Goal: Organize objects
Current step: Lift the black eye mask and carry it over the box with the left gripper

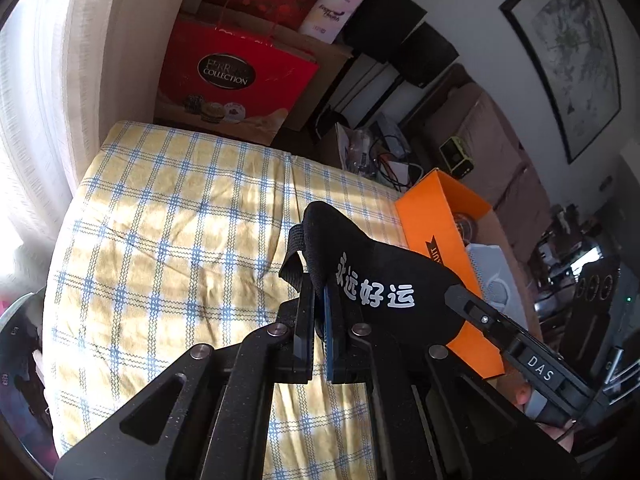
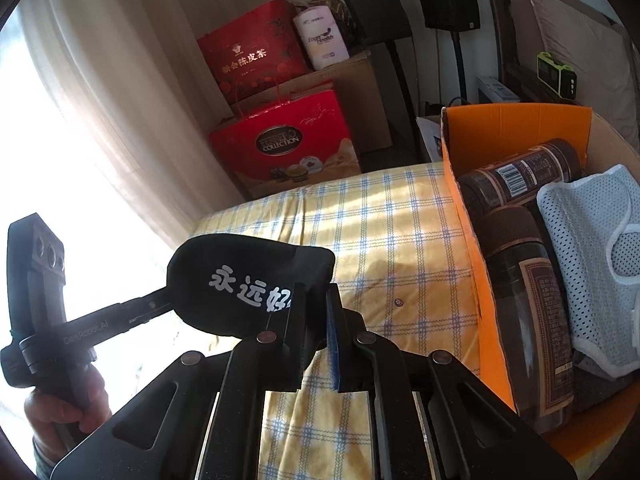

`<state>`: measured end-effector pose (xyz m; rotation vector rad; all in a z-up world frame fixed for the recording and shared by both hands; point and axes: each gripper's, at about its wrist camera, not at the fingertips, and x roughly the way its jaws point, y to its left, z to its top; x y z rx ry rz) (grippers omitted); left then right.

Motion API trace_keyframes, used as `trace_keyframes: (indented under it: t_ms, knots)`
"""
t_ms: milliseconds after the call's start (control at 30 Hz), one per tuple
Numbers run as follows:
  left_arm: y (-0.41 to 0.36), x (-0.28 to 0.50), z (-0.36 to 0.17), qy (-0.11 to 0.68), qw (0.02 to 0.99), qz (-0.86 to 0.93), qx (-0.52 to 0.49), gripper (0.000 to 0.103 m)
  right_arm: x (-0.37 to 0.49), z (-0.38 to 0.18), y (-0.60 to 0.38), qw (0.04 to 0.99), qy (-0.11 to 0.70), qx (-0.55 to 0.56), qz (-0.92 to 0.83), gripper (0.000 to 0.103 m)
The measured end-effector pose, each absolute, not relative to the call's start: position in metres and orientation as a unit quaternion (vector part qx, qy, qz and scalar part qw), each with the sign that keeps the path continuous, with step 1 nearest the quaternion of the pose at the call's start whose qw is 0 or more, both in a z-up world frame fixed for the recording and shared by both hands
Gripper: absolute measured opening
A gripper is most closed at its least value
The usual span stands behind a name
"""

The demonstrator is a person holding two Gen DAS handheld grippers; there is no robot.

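A black eye mask with white Chinese characters (image 1: 372, 272) is held in the air between both grippers, above the yellow checked bed (image 1: 168, 232). My left gripper (image 1: 322, 292) is shut on its left end, near the strap. My right gripper (image 2: 312, 300) is shut on its right end; the mask (image 2: 240, 280) stretches left from there to the other gripper's tip. The orange cardboard box (image 2: 472, 248) stands open on the bed to the right. It holds two dark brown cylindrical tins (image 2: 524, 312) and a white perforated pad (image 2: 592, 264). The box also shows in the left wrist view (image 1: 436, 216).
Red gift bags (image 2: 280, 140) and cardboard boxes stand beyond the bed's far edge by the curtain. Black speakers on stands (image 2: 444, 0) are behind them. A brown headboard with a green device (image 2: 556, 74) is at the right. A framed picture (image 1: 572, 52) hangs on the wall.
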<state>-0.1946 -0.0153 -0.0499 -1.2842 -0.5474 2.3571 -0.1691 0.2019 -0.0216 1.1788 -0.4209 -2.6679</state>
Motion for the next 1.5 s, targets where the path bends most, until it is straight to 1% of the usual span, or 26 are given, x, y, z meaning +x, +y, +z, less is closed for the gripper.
trace_keyframes:
  t_ms: [467, 667, 867, 1200, 1500]
  knots:
    - [0.06, -0.18, 0.0, -0.177, 0.256, 0.846, -0.434, 0.003, -0.142, 0.025, 0.249, 0.067, -0.122, 0.364, -0.921, 0.006]
    - [0.094, -0.177, 0.012, -0.168, 0.276, 0.843, -0.43, 0.003, -0.135, 0.036, 0.275, 0.046, -0.101, 0.362, -0.926, 0.006]
    - [0.138, -0.172, 0.019, -0.152, 0.297, 0.839, -0.43, 0.003, -0.127, 0.046, 0.31, 0.029, -0.107, 0.358, -0.927, 0.006]
    - [0.205, -0.164, 0.011, -0.149, 0.337, 0.816, -0.445, 0.003, -0.117, 0.05, 0.368, -0.02, -0.1, 0.36, -0.927, 0.005]
    - [0.253, -0.169, -0.015, -0.16, 0.354, 0.791, -0.474, 0.003, -0.119, 0.038, 0.417, -0.055, -0.107, 0.373, -0.92, 0.005]
